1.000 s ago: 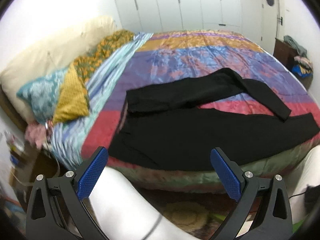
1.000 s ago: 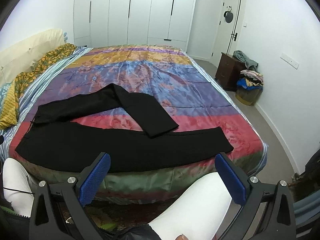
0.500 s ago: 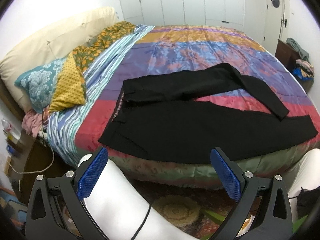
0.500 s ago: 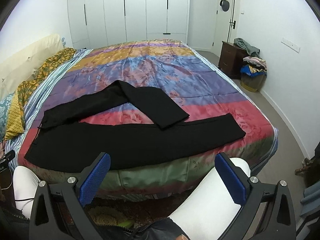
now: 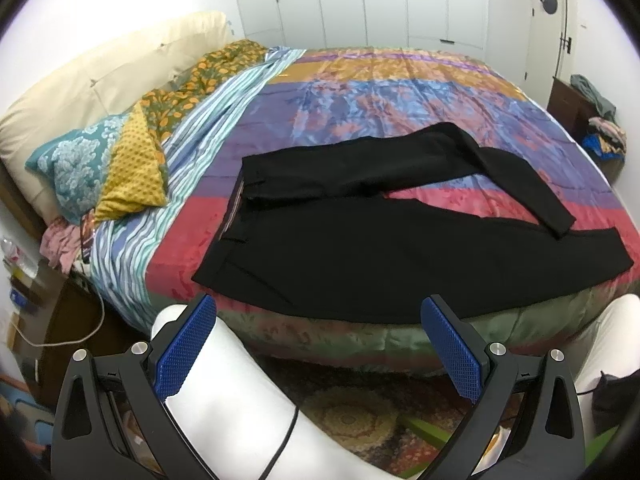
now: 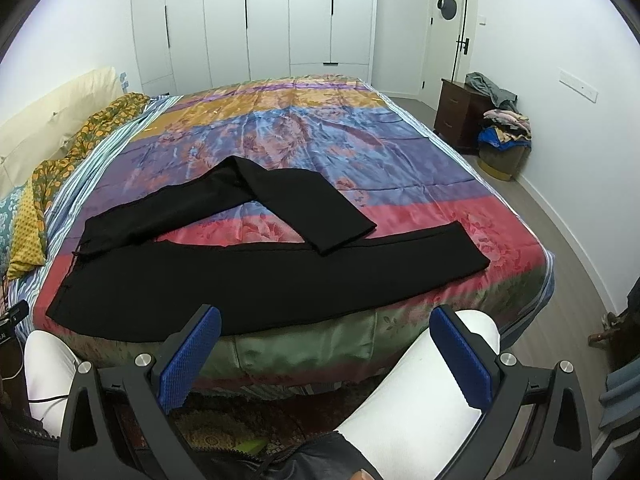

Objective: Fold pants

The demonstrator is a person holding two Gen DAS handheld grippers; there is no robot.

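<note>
Pants (image 5: 360, 252), black, lie spread on the near half of the bed (image 5: 400, 92), on a multicoloured satin cover. Waistband sits toward the pillow side, at the left in both views. Near leg runs straight along the bed's front edge, flat, its cuff pointing toward the room's door side. Far leg is bent: it angles away from the waistband, then doubles back so its cuff end rests on top of the near leg, seen clearly in the right wrist view (image 6: 320, 216). Left gripper (image 5: 320, 344) hangs in the air short of the bed edge, blue pads wide apart, nothing between them, not touching the cloth. Right gripper (image 6: 326, 354) likewise held off the bed, jaws spread, empty. Person's legs in white trousers (image 6: 420, 392) show under both grippers, close to the bed's front side. Pillows (image 5: 92, 160), teal-patterned and mustard, are stacked at the head end against a cream headboard (image 5: 100, 76). White wardrobe doors (image 6: 256, 20) line the far wall. Dark nightstand (image 6: 460, 116) stands beyond the bed near the door, with a heap of clothes (image 6: 504, 128) just beside it.
</note>
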